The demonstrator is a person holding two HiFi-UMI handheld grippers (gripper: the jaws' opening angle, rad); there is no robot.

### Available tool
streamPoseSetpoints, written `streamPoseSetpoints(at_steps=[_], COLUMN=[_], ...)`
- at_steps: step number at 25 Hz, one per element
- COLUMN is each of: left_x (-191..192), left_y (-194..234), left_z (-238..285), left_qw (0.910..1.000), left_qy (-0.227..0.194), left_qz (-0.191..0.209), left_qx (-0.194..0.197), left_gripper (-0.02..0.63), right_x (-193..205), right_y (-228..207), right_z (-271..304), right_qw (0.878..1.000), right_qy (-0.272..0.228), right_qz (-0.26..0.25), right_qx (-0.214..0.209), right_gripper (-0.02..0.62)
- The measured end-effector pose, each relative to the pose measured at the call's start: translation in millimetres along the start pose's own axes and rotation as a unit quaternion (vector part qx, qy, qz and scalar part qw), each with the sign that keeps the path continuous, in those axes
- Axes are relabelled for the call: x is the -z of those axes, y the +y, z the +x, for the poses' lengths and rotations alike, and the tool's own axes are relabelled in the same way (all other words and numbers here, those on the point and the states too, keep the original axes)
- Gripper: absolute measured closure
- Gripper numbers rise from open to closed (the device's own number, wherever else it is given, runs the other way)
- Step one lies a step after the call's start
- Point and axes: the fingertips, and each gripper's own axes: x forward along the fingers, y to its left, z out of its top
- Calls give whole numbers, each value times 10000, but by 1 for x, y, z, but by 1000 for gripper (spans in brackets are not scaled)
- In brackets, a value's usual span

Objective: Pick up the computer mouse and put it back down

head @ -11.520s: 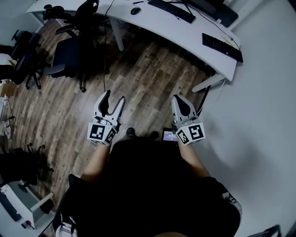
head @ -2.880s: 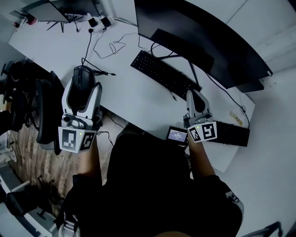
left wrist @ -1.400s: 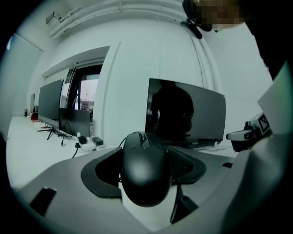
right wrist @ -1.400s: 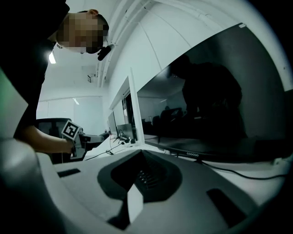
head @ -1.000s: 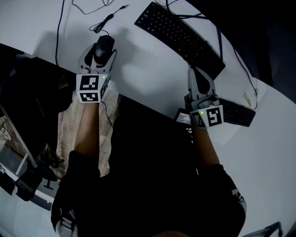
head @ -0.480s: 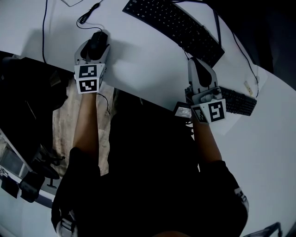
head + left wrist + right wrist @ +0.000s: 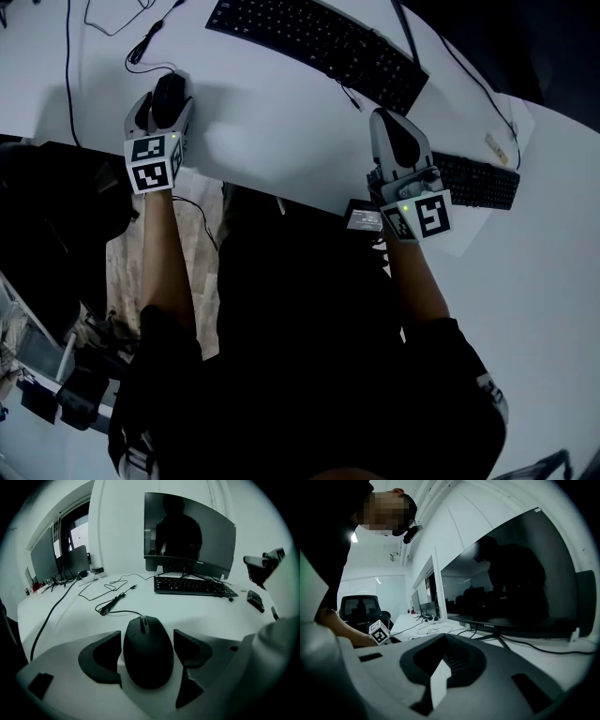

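The left gripper (image 7: pixel 147 637) has its jaws spread wide, and they have just been opening. The black computer mouse (image 7: pixel 147 660) sits between the dark pads (image 7: pixel 101 660), flat on the white desk (image 7: pixel 201 611). It is not pinched. A sliver of desk shows on either side of it, but the gaps are so thin that I cannot rule out a pad brushing its flank.

That closeness is the first risk. If the gripper pulls away or lifts at a slant, a pad could catch the rounded side and skid or twist the mouse. If the jaws close instead, the smooth curved flanks could squirt forward out of an off-centre squeeze, or a pad could land on a side button.

The mouse's cable (image 7: pixel 117 611) runs off its nose to the left and loops loosely across the desk. A lift would drag that loop, and any snag would tug the mouse round in the grip. In the head view the mouse lies fairly near the desk's front edge, so a backward shove could send it over.

The right gripper (image 7: pixel 446 637) has its pads pressed together on nothing. It hangs near the end of the keyboard (image 7: pixel 187 585), well apart from the mouse, and threatens nothing unless it swings across.
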Motion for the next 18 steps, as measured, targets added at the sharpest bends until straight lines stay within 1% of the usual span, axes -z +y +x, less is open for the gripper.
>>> streamPoseSetpoints(at_steps=[2, 4, 6, 8, 9, 10, 12, 13, 14, 16, 18], left_x=[-6, -15, -30, -50, -61, -73, -99, -113, -125, -147, -166], left_y=[-1, -1, -2, -5, -8, -12, -21, -27, -32, -43, -53], left_z=[-13, -31, -54, -79, -91, -104, -130, -143, -156, -185, -214], left_qw=[9999, 9996, 9981, 9945, 9922, 9896, 9826, 9780, 9730, 9603, 9441], left_qy=[-77, -257, -588, -999, -1200, -1403, -1838, -2062, -2280, -2742, -3224], left_qz=[96, 99, -104, -301, -307, -271, -257, -306, -368, -485, -622], left_qx=[-52, -114, -134, -128, -138, -151, -104, -34, 41, 151, 280], left_gripper=[278, 278, 278, 281, 287, 310, 381, 402, 439, 502, 591], right_x=[-6, -12, -20, -30, -35, -40, -52, -59, -65, -78, -88], right_y=[-2, -4, -8, -12, -14, -17, -21, -24, -25, -27, -26], right_z=[-9, -17, -26, -34, -38, -42, -49, -52, -56, -63, -70], right_qw=[9999, 9998, 9994, 9987, 9982, 9977, 9966, 9961, 9955, 9943, 9927], right_qy=[-100, -208, -345, -507, -586, -661, -800, -863, -922, -1037, -1152], right_qz=[-10, -14, -29, -73, -100, -126, -164, -176, -185, -229, -331], right_qx=[14, 34, 52, 66, 74, 82, 85, 84, 81, 81, 102], right_gripper=[592, 592, 592, 592, 592, 592, 592, 592, 592, 592, 592])
